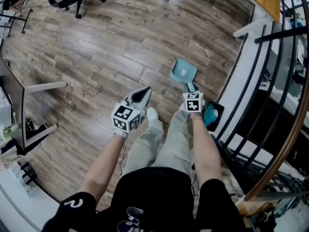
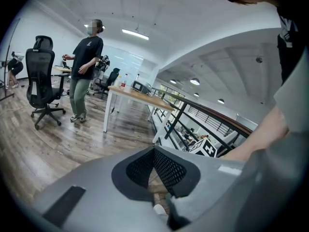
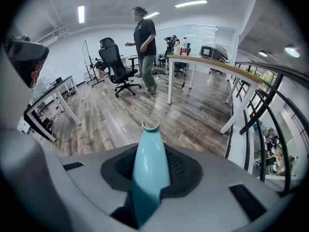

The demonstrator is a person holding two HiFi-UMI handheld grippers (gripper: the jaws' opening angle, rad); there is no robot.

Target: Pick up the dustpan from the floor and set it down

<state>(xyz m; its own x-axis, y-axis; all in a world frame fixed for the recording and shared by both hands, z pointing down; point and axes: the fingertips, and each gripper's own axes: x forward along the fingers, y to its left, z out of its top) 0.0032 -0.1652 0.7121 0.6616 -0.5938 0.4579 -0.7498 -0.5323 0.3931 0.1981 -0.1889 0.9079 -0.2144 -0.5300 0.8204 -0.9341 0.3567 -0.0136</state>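
- The right gripper (image 3: 150, 161) is closed on the light teal handle (image 3: 148, 151) of the dustpan (image 1: 184, 71). Both dark pads press on the handle's sides.
- In the right gripper view, the handle stands in the middle of the frame. Its ring-shaped end rises above the pads.
- In the head view, the pan of the dustpan is just above the right gripper's marker cube, a little right of the frame's centre. Its handle runs down the frame to the gripper.
- The pan is seen over the wooden floor (image 1: 111, 47). I cannot tell if it touches the floor.
- The left gripper (image 2: 154, 151) has its jaws together at the tips, with nothing between them. In the head view it is left of centre, well apart from the dustpan.
- Between the two grippers in the head view are the legs of the person, in light trousers, and one white shoe (image 1: 152, 114) on the floor.
- Beside the right forearm there is another teal thing (image 1: 211, 115) in a dark frame. What it is I cannot tell.
- A black railing (image 1: 282, 35) runs along the right side of the frame.
- In the right gripper view, a second person (image 3: 145, 47) stands at the upper centre of the frame. A black office chair (image 3: 116, 62) is to the left of this person, and a table (image 3: 203, 59) with a wooden top is to the right.
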